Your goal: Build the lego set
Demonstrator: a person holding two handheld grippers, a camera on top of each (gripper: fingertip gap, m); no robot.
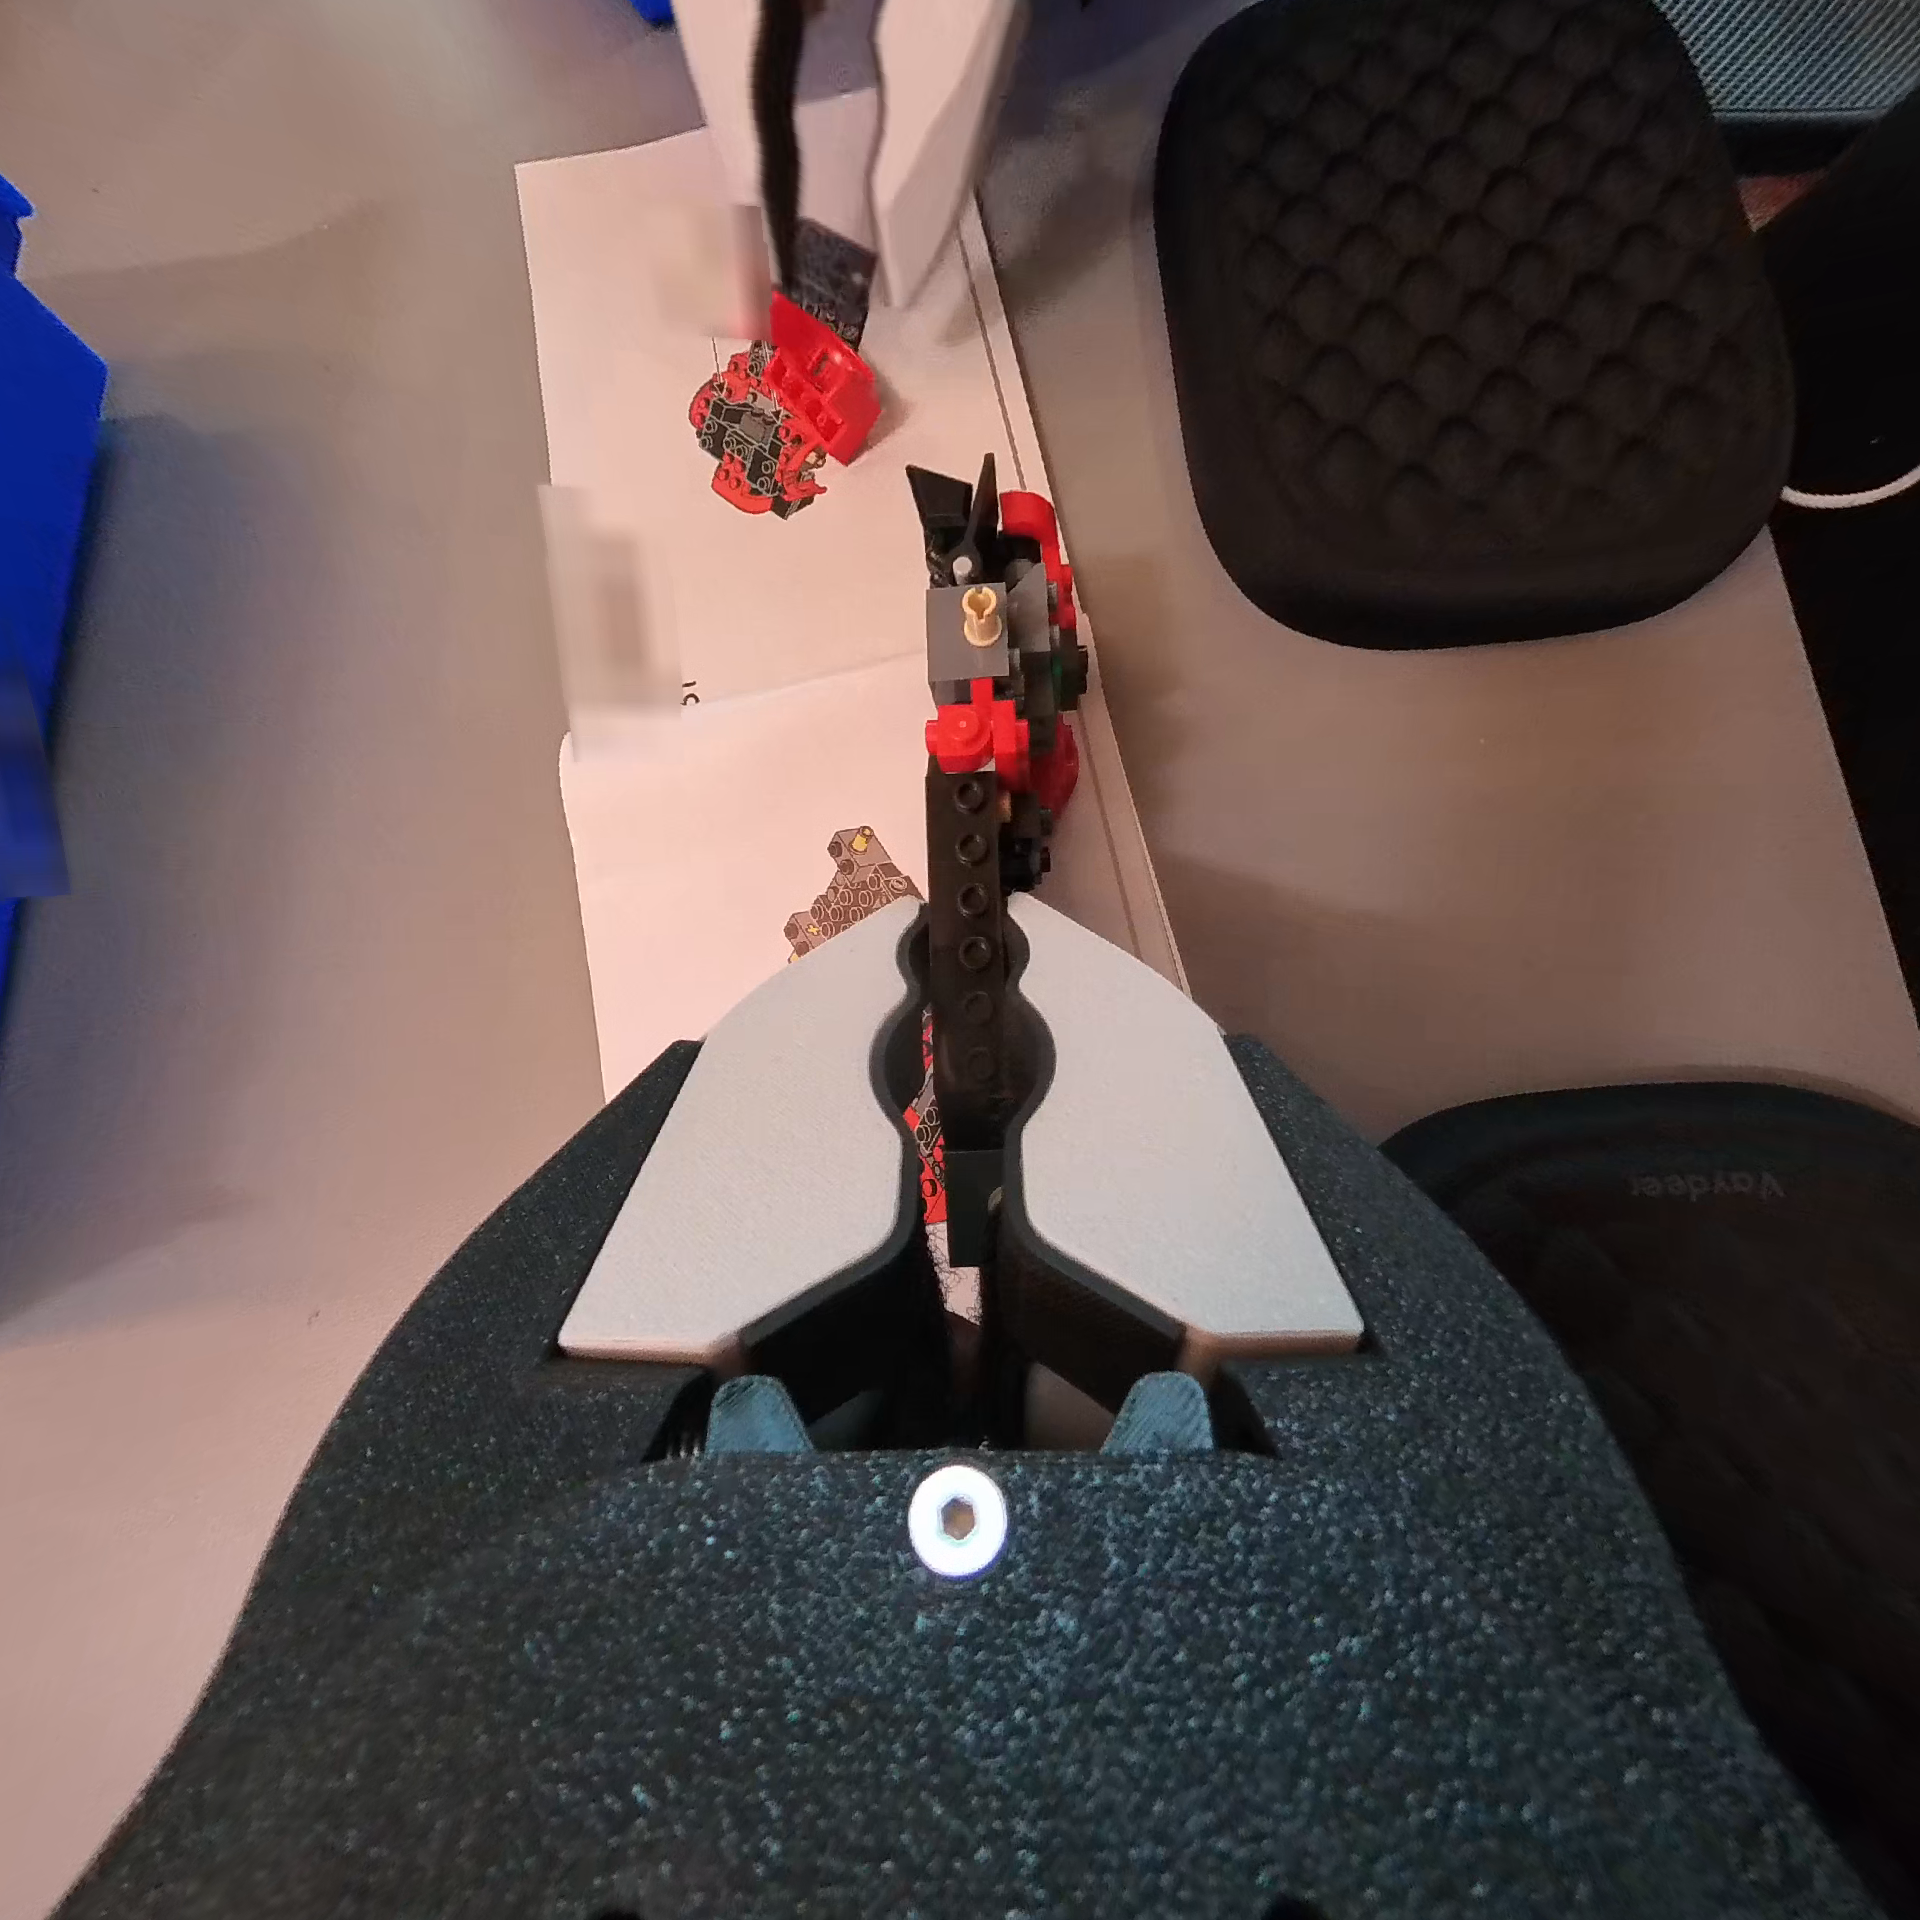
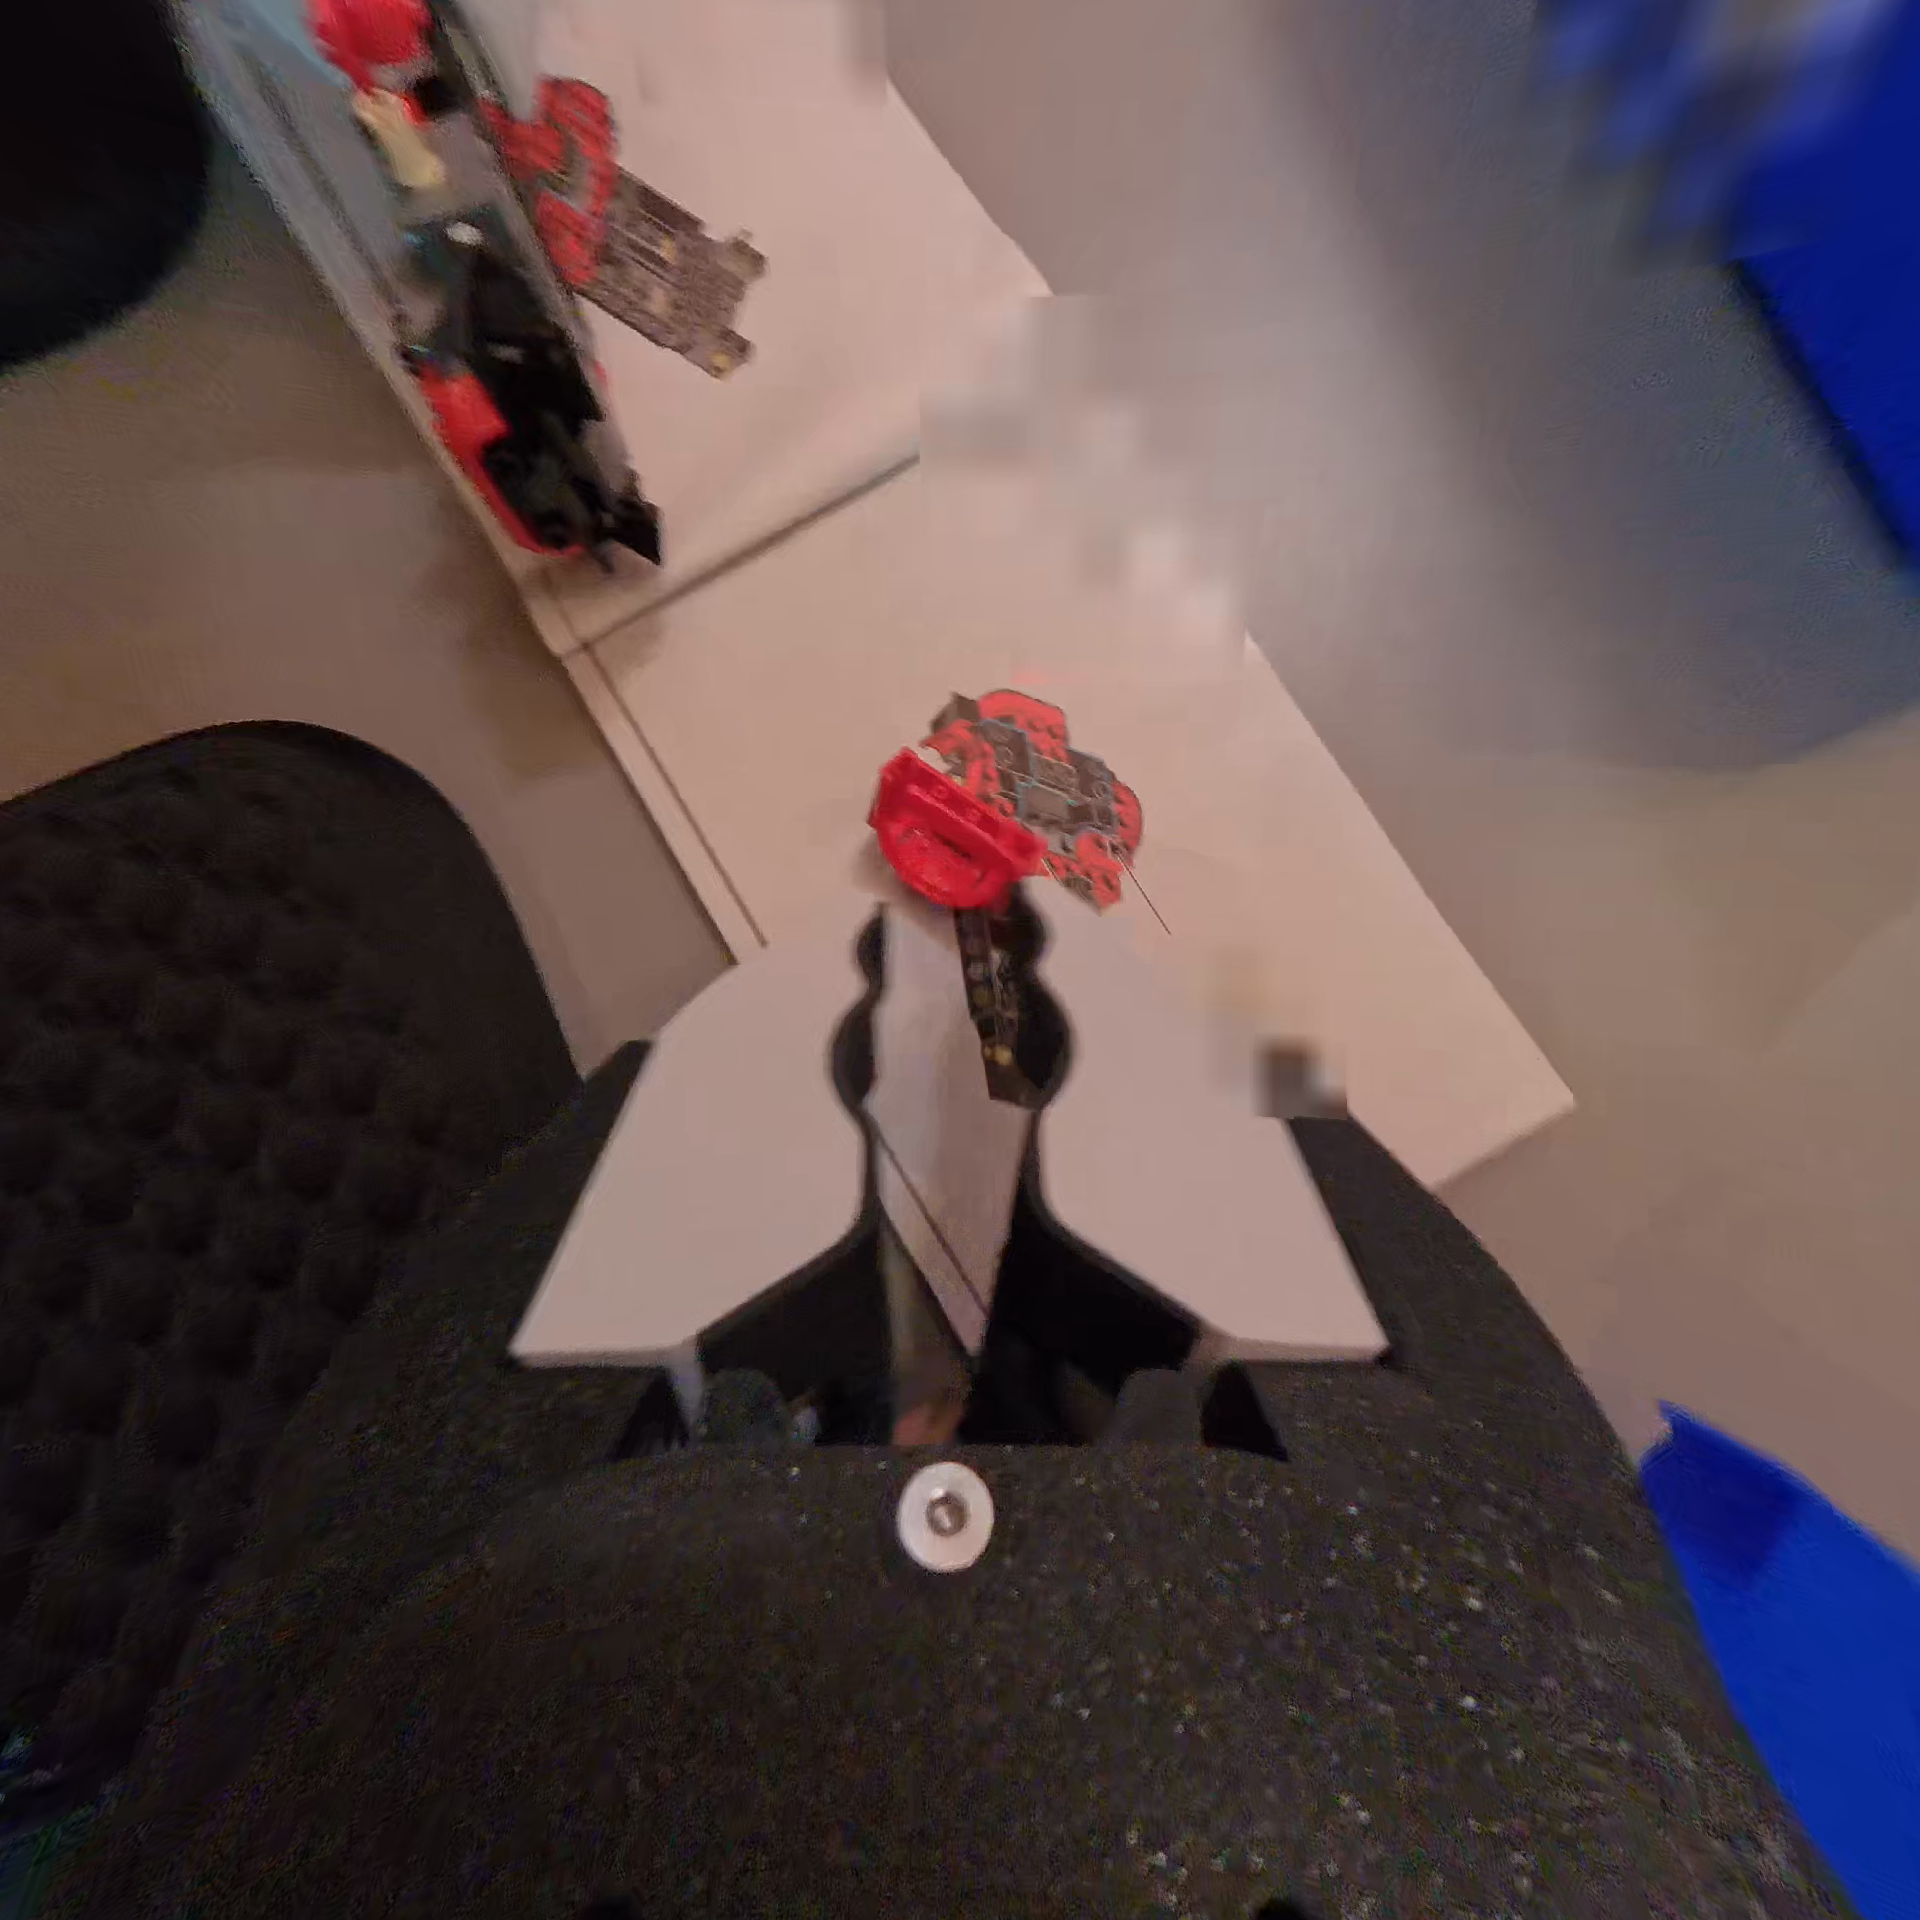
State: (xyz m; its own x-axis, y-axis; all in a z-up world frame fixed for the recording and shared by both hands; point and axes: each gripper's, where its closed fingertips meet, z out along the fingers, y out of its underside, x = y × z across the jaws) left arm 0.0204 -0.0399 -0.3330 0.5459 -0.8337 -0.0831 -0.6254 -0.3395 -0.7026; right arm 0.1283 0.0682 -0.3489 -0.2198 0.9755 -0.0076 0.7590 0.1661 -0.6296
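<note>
- Left gripper (image 1: 964, 935) is clamped tight around the lego model (image 1: 977, 727), pinching its long black studded beam between the two grey fingers (image 1: 769, 1143).
- The model sticks out forward from the jaws: a red block above the beam, then a grey plate with a tan pin, black pointed pieces at the far tip, more red and black parts down its right side.
- It hangs over the right edge of the white instruction sheet (image 1: 790, 582), which lies on the beige table (image 1: 291, 727).
- Over to the right gripper (image 2: 951, 925): a thin black studded plate (image 2: 992, 997) sits between its fingers with a red curved piece (image 2: 940, 831) at the far end, just past the fingertips. The gap looks narrow, but the view is blurred, so I cannot tell whether the pads actually press on the plate.
- In the left wrist view that same red piece (image 1: 826, 384) shows far ahead, just beside a printed red-and-black diagram (image 1: 743, 436) on the sheet, under the other gripper's white fingers (image 1: 925, 156).
- From the right wrist view the model (image 2: 520, 416) appears far left, along the paper's edge.
- A black quilted pad (image 1: 1475, 343) lies to the right of the sheet.
- A blue bin (image 1: 31, 520) sits at the left edge.
</note>
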